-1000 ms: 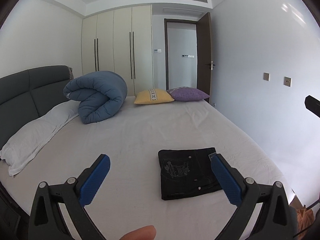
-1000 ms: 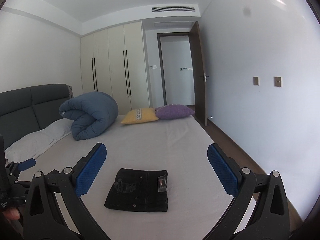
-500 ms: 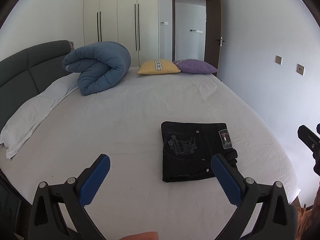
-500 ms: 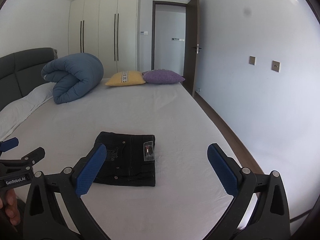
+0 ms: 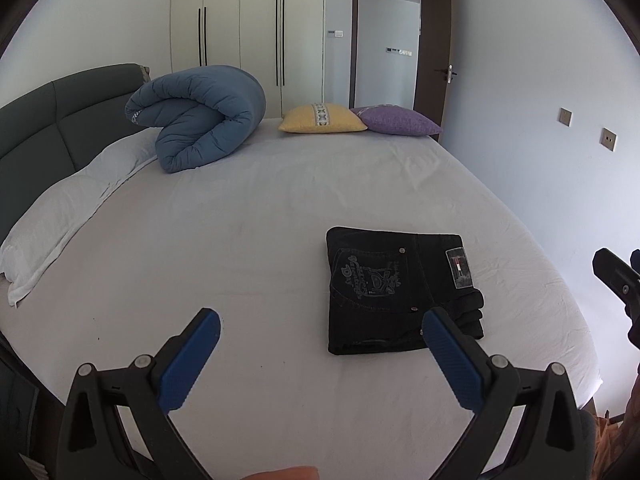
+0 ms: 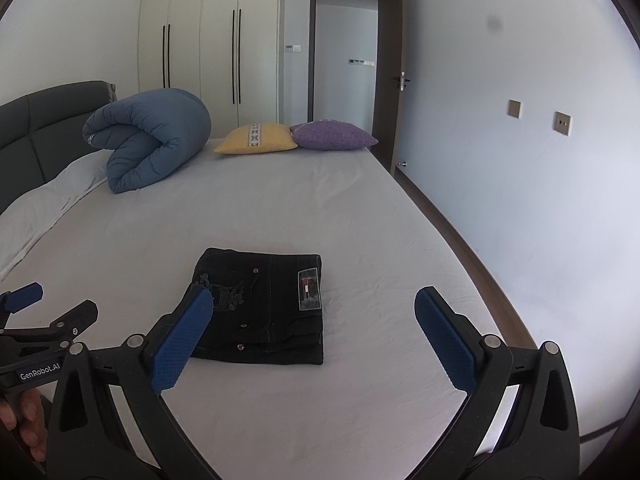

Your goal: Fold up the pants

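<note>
Black pants [image 5: 394,288] lie folded into a compact rectangle on the white bed sheet [image 5: 240,240], with an embroidered pocket and a small label facing up. In the right wrist view the same pants [image 6: 262,306] rest just beyond the left fingertip. My left gripper [image 5: 320,334] hovers open above the near part of the bed, left of the pants and apart from them. My right gripper [image 6: 314,314] is open too, with nothing between its blue pads. The left gripper [image 6: 28,320] shows at the left edge of the right wrist view, and part of the right one [image 5: 616,276] at the right edge of the left wrist view.
A rolled blue duvet [image 5: 200,116], a yellow cushion [image 5: 322,120] and a purple cushion [image 5: 396,122] sit at the far end. White pillows [image 5: 68,208] line the grey headboard [image 5: 48,120] on the left. The bed's right edge drops to a floor strip [image 6: 464,232] along the wall.
Both cameras have tilted down and drawn closer to the bed, so the folded pants sit higher and larger in view. Both grippers stay open; the pants have not moved.
</note>
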The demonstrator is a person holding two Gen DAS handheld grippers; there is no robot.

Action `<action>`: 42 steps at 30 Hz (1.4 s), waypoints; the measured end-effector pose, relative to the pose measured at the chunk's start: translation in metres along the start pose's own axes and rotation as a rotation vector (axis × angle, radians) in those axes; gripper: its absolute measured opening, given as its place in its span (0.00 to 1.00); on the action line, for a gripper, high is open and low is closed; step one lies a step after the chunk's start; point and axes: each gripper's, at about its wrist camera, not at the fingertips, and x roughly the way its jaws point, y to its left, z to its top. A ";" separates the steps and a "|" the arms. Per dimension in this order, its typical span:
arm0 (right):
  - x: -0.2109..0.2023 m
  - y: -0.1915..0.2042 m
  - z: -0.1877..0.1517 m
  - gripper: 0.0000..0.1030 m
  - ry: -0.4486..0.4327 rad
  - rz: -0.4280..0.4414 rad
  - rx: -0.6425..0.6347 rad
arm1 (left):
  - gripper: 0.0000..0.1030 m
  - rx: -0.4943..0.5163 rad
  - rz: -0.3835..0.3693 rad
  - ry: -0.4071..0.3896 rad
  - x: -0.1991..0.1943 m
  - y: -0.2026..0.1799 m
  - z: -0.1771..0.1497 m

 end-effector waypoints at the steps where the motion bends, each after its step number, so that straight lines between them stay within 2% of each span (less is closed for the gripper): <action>1: 0.001 0.001 0.000 1.00 0.003 0.000 0.002 | 1.00 0.001 0.001 0.000 0.001 0.000 0.000; 22: 0.031 0.022 -0.008 1.00 0.068 -0.002 0.018 | 1.00 0.005 0.001 0.043 0.021 -0.002 -0.003; 42: 0.043 0.030 -0.012 1.00 0.087 0.003 0.018 | 1.00 0.006 -0.009 0.064 0.029 -0.005 -0.008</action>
